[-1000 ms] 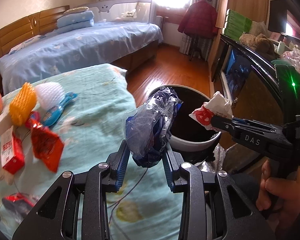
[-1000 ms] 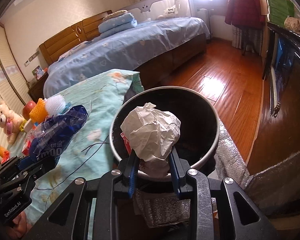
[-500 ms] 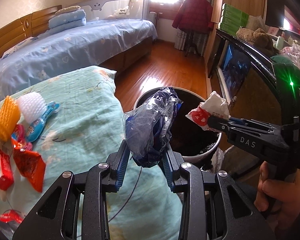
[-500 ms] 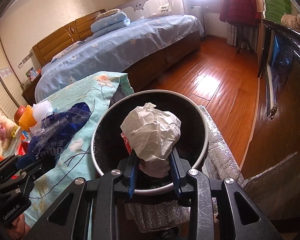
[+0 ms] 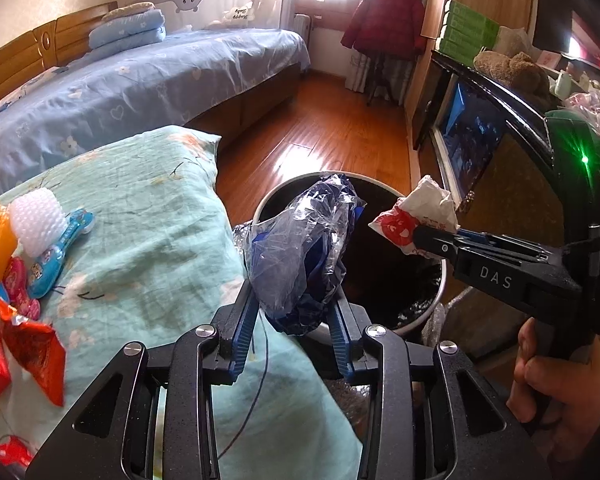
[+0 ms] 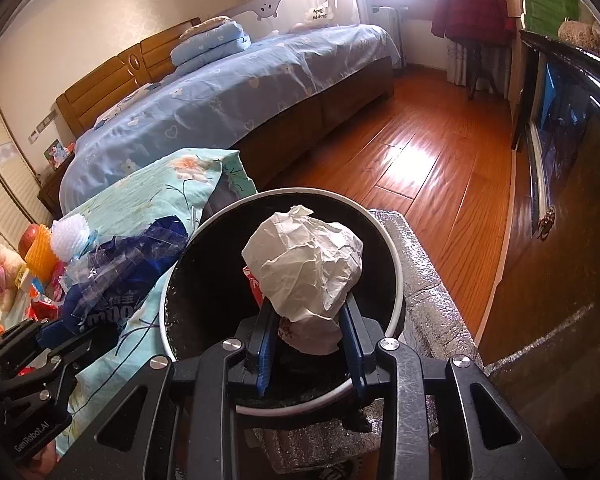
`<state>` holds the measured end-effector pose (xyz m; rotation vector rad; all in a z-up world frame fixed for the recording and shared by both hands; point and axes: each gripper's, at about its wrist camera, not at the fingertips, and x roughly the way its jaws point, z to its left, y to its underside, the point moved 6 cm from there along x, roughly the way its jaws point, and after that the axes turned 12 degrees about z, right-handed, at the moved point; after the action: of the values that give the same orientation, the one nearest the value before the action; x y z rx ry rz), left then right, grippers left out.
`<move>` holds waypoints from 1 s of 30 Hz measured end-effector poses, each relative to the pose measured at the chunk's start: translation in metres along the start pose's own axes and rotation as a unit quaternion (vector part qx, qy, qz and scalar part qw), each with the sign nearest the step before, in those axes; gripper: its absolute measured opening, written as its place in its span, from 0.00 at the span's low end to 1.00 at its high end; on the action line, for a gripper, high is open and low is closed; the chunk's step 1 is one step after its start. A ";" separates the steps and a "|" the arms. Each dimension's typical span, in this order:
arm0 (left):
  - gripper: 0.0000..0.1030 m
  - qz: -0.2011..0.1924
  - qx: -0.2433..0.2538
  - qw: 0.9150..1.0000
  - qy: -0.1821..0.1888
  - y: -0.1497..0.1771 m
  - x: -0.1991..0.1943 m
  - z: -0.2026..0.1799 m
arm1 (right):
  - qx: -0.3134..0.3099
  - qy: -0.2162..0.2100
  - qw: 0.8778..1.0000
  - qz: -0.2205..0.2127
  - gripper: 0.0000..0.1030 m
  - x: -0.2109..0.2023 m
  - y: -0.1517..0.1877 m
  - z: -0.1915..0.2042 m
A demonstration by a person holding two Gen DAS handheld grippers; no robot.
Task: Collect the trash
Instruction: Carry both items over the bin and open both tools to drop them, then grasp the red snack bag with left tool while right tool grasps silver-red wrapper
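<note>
Left tool [image 5: 296, 312] clenched on crumpled blue-and-clear plastic wrapper [image 5: 304, 252]; right tool [image 6: 310, 340] clenched on crumpled white paper ball [image 6: 306, 268]. Since a second ago both have shifted from the bed's edge to over the round black bin [image 6: 204, 280]. Judgement: ready to drop.

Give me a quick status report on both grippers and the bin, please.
Left gripper shut on blue plastic wrapper. Right gripper shut on crumpled white paper, above the bin. Bin mouth unobstructed.
</note>
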<state>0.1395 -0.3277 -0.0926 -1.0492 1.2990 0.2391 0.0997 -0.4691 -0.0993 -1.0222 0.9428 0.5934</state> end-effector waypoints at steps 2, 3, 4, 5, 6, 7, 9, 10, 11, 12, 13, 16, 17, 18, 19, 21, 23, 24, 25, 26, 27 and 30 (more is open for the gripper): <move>0.36 -0.002 0.000 1.000 -0.001 -0.003 0.001 -0.001 | 0.001 -0.001 1.000 0.000 0.31 0.002 -0.004 -0.001; 0.41 -0.002 0.000 1.000 -0.001 -0.005 0.002 -0.001 | 0.000 0.000 1.000 -0.001 0.32 0.002 -0.005 -0.001; 0.52 0.000 0.000 1.000 -0.001 -0.005 0.003 -0.001 | 0.000 -0.001 1.000 0.001 0.35 0.003 -0.007 -0.001; 0.59 0.000 -0.002 1.000 -0.001 -0.006 0.003 -0.001 | 0.000 -0.002 1.000 0.003 0.43 0.004 -0.007 -0.002; 0.74 -0.001 -0.005 1.000 -0.002 -0.005 0.003 0.001 | 0.002 -0.005 1.000 0.005 0.50 0.005 -0.008 -0.002; 0.81 -0.002 -0.008 1.000 -0.005 -0.005 0.002 0.002 | 0.004 -0.007 1.000 0.005 0.65 0.005 -0.009 -0.003; 0.81 -0.005 -0.016 1.000 -0.004 -0.001 -0.001 0.007 | 0.005 -0.012 1.000 0.000 0.70 0.003 -0.009 -0.002; 0.81 -0.003 -0.021 1.000 -0.003 0.002 -0.002 0.010 | 0.004 -0.011 1.000 -0.002 0.70 0.001 -0.009 -0.001; 0.81 -0.001 -0.028 1.000 -0.003 0.007 -0.004 0.015 | 0.004 -0.010 1.000 -0.004 0.71 0.000 -0.008 0.000; 0.81 -0.002 -0.033 0.999 -0.003 0.009 -0.006 0.018 | 0.005 -0.012 1.000 -0.005 0.71 -0.002 -0.007 0.001; 0.81 -0.003 -0.039 0.999 -0.003 0.014 -0.010 0.022 | 0.006 -0.017 1.000 -0.008 0.71 -0.005 -0.005 0.003; 0.81 -0.011 -0.057 0.998 -0.006 0.031 -0.023 0.036 | 0.003 -0.028 0.999 -0.017 0.77 -0.012 0.001 0.013; 0.81 -0.014 -0.064 0.998 -0.010 0.040 -0.030 0.042 | 0.001 -0.030 0.999 -0.021 0.80 -0.014 0.004 0.017; 0.81 -0.017 -0.069 0.997 -0.012 0.046 -0.034 0.046 | -0.001 -0.032 0.999 -0.023 0.80 -0.015 0.006 0.021; 0.81 -0.019 -0.073 0.997 -0.014 0.050 -0.038 0.049 | -0.004 -0.036 0.999 -0.025 0.80 -0.017 0.009 0.026; 0.81 -0.026 -0.085 0.996 -0.021 0.063 -0.048 0.059 | -0.011 -0.045 0.999 -0.026 0.80 -0.019 0.014 0.038; 0.81 -0.030 -0.096 0.994 -0.029 0.076 -0.057 0.069 | -0.017 -0.054 0.998 -0.025 0.80 -0.019 0.020 0.050; 0.81 -0.031 -0.101 0.994 -0.031 0.082 -0.060 0.074 | -0.021 -0.059 0.998 -0.024 0.80 -0.019 0.023 0.056; 0.81 -0.030 -0.107 0.993 -0.032 0.088 -0.063 0.078 | -0.026 -0.063 0.997 -0.022 0.80 -0.018 0.026 0.063; 0.81 -0.031 -0.112 0.993 -0.032 0.094 -0.066 0.082 | -0.030 -0.067 0.997 -0.020 0.80 -0.018 0.029 0.069; 0.81 -0.032 -0.115 0.992 -0.033 0.099 -0.070 0.084 | -0.035 -0.070 0.997 -0.018 0.80 -0.017 0.032 0.076; 0.81 -0.034 -0.122 0.991 -0.039 0.117 -0.080 0.090 | -0.052 -0.081 0.995 -0.012 0.80 -0.016 0.040 0.097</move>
<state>0.0950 -0.1657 -0.0898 -1.2759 1.1803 0.3908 0.0965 -0.3642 -0.0836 -1.0600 0.7623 0.6992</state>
